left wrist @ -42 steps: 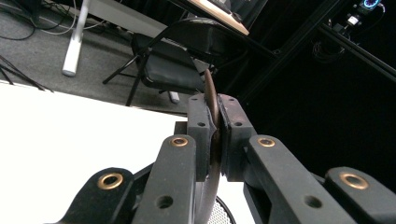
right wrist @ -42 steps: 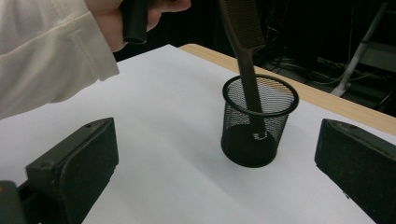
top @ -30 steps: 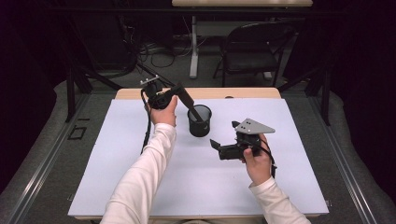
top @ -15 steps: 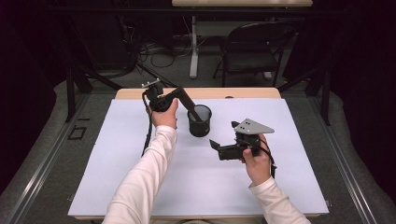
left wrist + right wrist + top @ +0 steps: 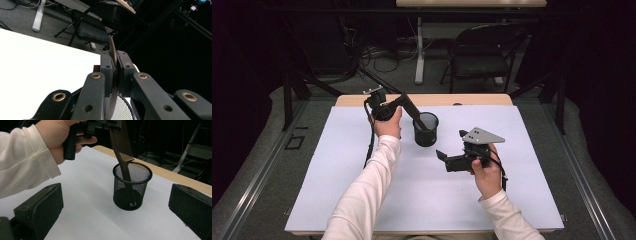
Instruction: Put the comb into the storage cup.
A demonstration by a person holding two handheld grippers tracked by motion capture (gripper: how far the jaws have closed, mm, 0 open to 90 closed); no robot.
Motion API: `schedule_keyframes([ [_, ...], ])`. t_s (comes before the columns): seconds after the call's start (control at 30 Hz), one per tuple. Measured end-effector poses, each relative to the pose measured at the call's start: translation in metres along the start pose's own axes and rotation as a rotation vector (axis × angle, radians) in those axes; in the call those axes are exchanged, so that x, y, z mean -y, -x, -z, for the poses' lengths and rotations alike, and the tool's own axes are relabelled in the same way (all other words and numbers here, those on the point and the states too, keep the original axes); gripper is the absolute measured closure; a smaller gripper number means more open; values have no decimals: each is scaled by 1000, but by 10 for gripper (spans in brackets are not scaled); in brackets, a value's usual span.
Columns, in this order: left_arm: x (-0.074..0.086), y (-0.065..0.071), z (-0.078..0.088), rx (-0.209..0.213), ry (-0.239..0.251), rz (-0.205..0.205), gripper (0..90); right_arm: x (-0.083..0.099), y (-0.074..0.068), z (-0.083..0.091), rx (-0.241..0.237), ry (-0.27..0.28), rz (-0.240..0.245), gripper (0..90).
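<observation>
A brown comb [image 5: 413, 112] slants down into a black mesh cup [image 5: 426, 131] at the middle back of the white mat. My left gripper [image 5: 403, 100] is shut on the comb's upper, toothed end, up and to the left of the cup. In the left gripper view the comb [image 5: 112, 48] shows edge-on, pinched between the two pads, with the cup's mesh [image 5: 123, 110] below. In the right gripper view the comb's [image 5: 123, 147] lower end rests on the floor of the cup [image 5: 132, 190]. My right gripper [image 5: 451, 145] lies open to the right of the cup, jaws wide and pointing at it, nothing between them.
A white mat [image 5: 337, 190] covers the wooden table [image 5: 357, 100]. A black chair [image 5: 482, 55] and a table leg [image 5: 418, 50] stand on the floor beyond the far edge. Cables trail from both grippers.
</observation>
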State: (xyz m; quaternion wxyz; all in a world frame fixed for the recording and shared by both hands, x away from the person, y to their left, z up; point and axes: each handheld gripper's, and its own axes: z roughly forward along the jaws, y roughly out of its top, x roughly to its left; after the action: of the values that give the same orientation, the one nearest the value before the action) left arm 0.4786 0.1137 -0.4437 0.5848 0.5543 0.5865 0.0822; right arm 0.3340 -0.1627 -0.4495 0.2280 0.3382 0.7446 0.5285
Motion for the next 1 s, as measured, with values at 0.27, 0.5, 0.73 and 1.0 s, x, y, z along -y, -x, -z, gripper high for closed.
schedule_keyframes([
  [0.27, -1, -4, 1, -9, -5, 5, 846, 0, 0, 0, -1, -3, 3, 0],
  [0.5, -1, -6, 1, -16, -5, 12, 845, 0, 0, -1, -1, -3, 2, 0],
  [0.73, 0, -11, 2, -28, -2, 30, 845, 0, -1, -1, -3, -6, 4, 0],
  [1.0, 0, -12, 3, -26, 0, 36, 843, 1, -1, -1, -4, -8, 8, 0],
])
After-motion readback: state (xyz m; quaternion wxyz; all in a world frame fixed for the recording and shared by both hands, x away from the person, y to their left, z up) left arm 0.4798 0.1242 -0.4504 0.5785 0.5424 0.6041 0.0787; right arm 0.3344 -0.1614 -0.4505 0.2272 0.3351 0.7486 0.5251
